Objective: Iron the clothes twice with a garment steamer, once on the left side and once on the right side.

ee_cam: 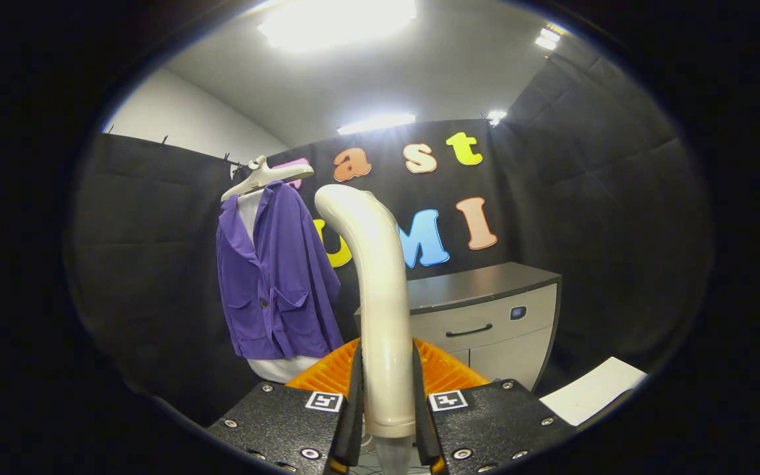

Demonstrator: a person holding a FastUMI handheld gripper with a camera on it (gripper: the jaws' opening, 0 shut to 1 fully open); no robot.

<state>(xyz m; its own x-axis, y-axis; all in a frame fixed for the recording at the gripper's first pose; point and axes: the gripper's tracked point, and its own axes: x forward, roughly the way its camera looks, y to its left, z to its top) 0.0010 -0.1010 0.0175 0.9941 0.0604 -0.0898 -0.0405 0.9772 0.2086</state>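
Booth, black cloth walls. Gripper: fingers pinching garment steamer between them, long axis upright, head curving far-left toward purple jacket on white hanger. Grey drawer cabinet far right; white sheet near right.

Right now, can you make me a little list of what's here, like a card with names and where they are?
held thing: garment steamer, upright between the fingers
gripper: shut on the steamer handle
clothes: purple jacket on a hanger, beyond the fingers, beside the steamer's head
furniture: grey cabinet, on the steamer's other side
contact: steamer apart from the jacket
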